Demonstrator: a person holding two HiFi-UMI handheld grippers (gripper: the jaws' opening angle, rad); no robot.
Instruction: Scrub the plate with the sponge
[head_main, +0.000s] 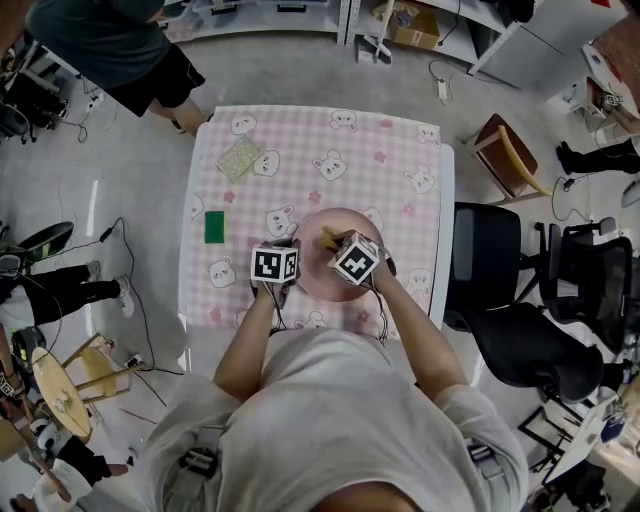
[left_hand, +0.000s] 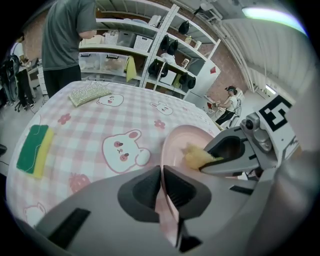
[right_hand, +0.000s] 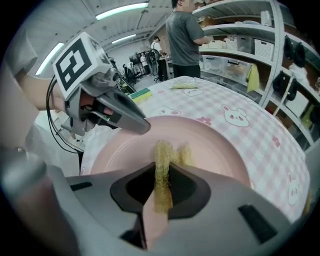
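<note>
I'm mid-scrub: my left gripper (left_hand: 161, 172) pinches the rim of the pink plate (right_hand: 210, 145) on the table (head_main: 300, 150), and my right gripper (right_hand: 162, 175) clamps the yellow sponge (right_hand: 162, 155) against its face (contact looks good), so next I need sweeping strokes.

my head view looks steeply down on the plate (head_main: 345, 222) from well above it. the left gripper view sits low and close at the plate's left rim, facing across it. the right gripper view is just as close, looking over the plate from its right. all three share the plate
</note>
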